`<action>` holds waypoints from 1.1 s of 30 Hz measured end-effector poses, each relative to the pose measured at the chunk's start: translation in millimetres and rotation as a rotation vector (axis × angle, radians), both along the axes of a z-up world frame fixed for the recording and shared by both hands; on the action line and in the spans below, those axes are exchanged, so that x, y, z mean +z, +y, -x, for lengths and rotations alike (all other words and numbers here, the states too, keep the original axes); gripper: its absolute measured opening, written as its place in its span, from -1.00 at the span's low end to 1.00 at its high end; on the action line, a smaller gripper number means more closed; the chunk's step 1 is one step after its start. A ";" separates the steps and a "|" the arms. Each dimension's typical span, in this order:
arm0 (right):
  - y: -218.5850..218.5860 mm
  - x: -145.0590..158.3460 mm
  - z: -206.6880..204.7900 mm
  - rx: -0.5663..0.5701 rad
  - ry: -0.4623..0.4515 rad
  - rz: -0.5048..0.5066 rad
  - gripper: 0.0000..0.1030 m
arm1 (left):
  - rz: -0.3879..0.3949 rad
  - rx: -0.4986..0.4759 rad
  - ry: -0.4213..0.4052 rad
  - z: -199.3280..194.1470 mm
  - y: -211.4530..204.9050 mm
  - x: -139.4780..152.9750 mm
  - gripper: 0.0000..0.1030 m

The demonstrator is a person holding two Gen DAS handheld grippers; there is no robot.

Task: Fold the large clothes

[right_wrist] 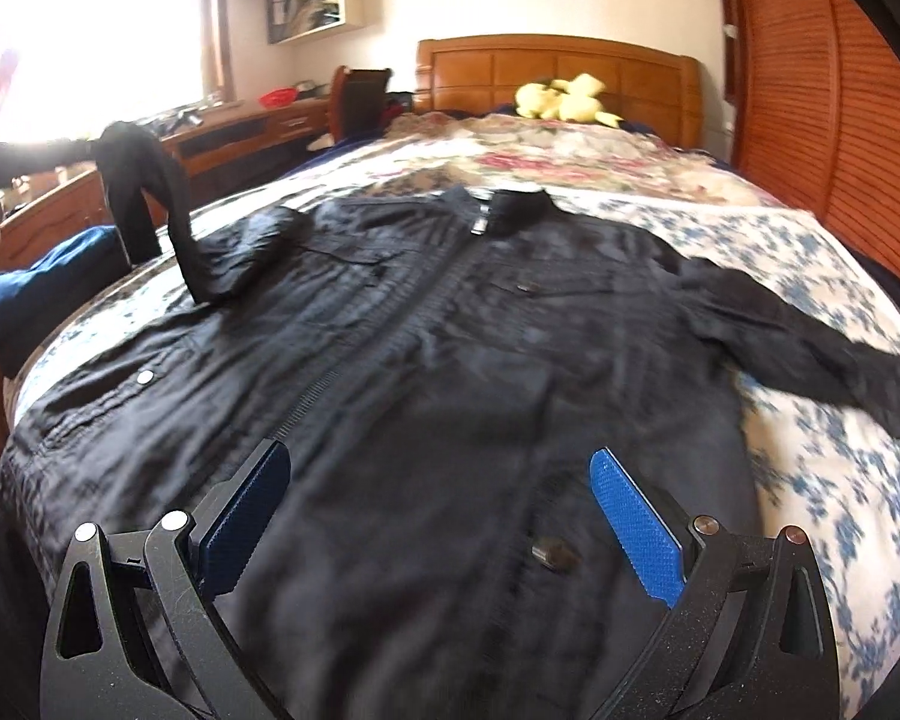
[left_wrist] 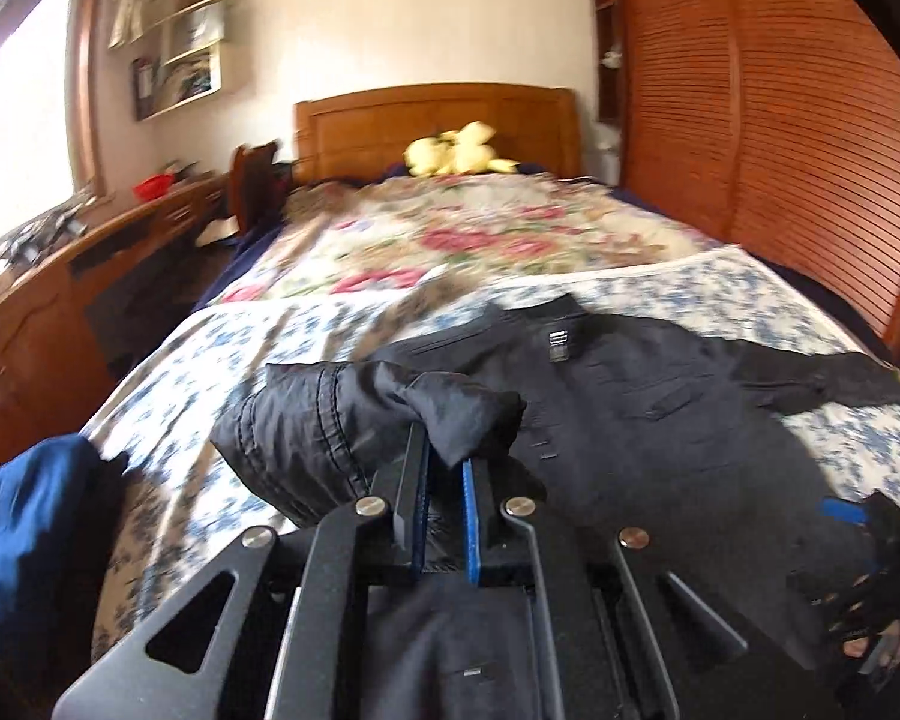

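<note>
While the jacket [right_wrist: 450,324] lies face up across the bed [right_wrist: 810,276], the left gripper [left_wrist: 447,450] has its fingers clamped on a lifted sleeve [left_wrist: 354,414]; the right gripper [right_wrist: 441,516] hovers over the hem, fingers spread wide.

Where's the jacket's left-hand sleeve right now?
In the right wrist view the sleeve is lifted off the bed's left edge, near the desk. The left gripper has its jaws shut on the cuff.
</note>
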State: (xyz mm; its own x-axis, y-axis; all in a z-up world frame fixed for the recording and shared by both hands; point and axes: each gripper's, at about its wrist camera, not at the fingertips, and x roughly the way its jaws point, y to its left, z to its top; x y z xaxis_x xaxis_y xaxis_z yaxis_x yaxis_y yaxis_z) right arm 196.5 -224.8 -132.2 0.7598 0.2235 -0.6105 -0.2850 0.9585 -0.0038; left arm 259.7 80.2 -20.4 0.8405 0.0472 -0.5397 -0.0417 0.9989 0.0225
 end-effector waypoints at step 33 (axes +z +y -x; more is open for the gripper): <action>91.4 9.0 -16.9 0.216 0.020 -0.008 0.95 | 0.069 -0.041 0.037 120.1 -8.6 -57.7 -0.23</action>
